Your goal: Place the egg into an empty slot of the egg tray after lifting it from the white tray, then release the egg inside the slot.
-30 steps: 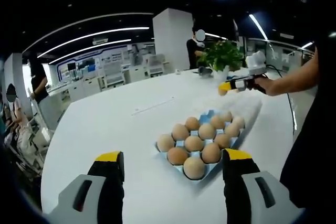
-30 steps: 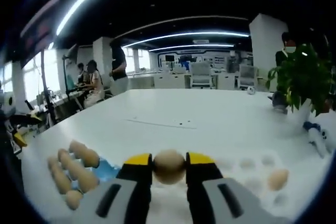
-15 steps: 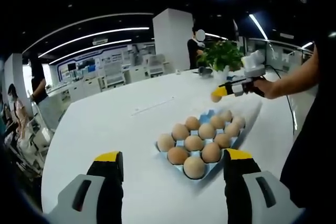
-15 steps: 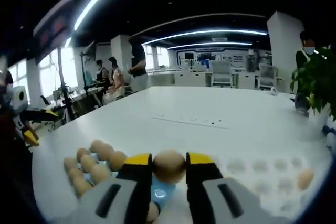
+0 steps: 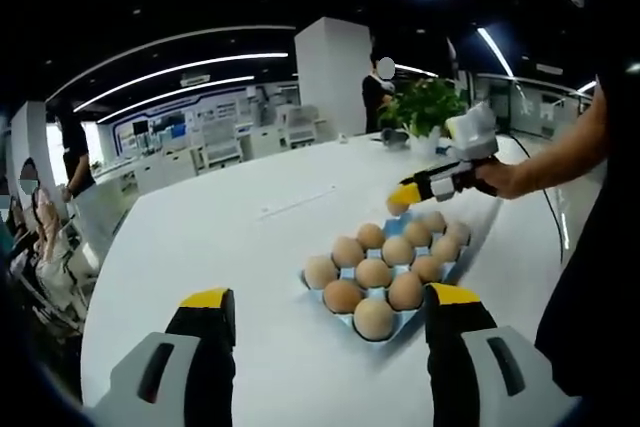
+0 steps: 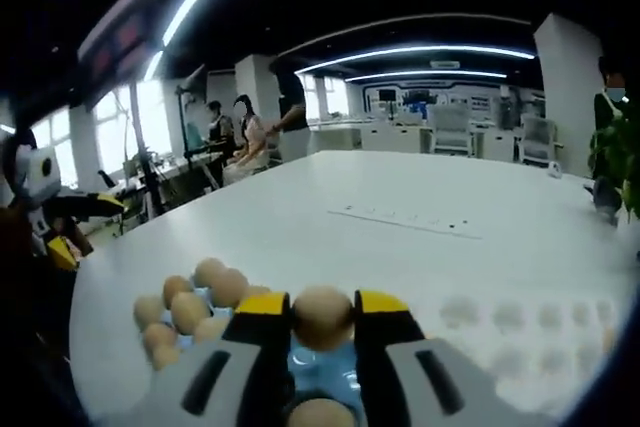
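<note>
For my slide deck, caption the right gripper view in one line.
Right gripper holds an egg between its fingers above the blue egg tray.

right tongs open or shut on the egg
Shut on the egg: in the right gripper view the right tongs press it from both sides, held above the egg tray.

A broad, glossy white table (image 5: 230, 247) spreads toward the far side of an open office. At its far right edge stands a leafy green potted plant (image 5: 425, 107). A square white pillar (image 5: 330, 72) rises behind the table, and a person in dark clothes (image 5: 375, 97) stands just beside it. Far left, rows of white desks with monitors (image 5: 215, 142) sit under long curved ceiling light strips (image 5: 190, 67). Several people (image 6: 245, 132) gather at the far left by bright windows (image 6: 150, 122).
</note>
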Demonstrator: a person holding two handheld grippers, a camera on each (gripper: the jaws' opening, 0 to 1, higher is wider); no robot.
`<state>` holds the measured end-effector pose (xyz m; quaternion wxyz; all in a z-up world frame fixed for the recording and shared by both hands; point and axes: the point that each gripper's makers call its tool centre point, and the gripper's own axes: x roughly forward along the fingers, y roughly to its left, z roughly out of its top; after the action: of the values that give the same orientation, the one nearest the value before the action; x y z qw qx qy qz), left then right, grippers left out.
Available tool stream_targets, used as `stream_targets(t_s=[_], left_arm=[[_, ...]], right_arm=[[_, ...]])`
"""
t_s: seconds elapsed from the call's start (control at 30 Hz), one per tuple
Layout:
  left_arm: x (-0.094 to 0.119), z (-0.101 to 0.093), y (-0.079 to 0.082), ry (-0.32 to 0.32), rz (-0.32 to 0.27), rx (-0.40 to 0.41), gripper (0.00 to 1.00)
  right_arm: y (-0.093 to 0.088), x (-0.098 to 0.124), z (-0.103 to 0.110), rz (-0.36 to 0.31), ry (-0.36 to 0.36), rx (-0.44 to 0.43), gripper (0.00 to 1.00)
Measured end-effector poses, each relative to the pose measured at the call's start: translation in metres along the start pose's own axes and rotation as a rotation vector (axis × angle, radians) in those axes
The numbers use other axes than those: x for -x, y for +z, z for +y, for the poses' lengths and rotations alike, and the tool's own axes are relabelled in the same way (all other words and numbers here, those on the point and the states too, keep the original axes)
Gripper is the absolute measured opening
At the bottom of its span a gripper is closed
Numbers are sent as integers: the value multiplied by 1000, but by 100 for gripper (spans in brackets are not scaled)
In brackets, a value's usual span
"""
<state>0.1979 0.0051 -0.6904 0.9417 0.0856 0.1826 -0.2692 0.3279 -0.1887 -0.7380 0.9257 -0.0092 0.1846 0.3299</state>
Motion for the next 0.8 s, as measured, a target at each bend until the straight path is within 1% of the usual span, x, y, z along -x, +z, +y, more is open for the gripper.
stream_targets(t_s=[0.1,0.37,0.6,0.7,0.8], left_arm=[[-1,-1,0,-4,2,-1,78],[-2,-1,1,-6,1,-4,78],[-2,0,1,-5,0,-1,78],[-1,1,1,-3,-6,13,78],[-2,2,1,0,-3,7,78]], right_arm=[[-3,-3,3,10,9,4,24],[-13,-12,5,48,26,-20,24],[-21,-19,11,80,50,-29,24],[-24,-21,14,96,62,-40,24],[-26,-22,14,107,70,-60,24]])
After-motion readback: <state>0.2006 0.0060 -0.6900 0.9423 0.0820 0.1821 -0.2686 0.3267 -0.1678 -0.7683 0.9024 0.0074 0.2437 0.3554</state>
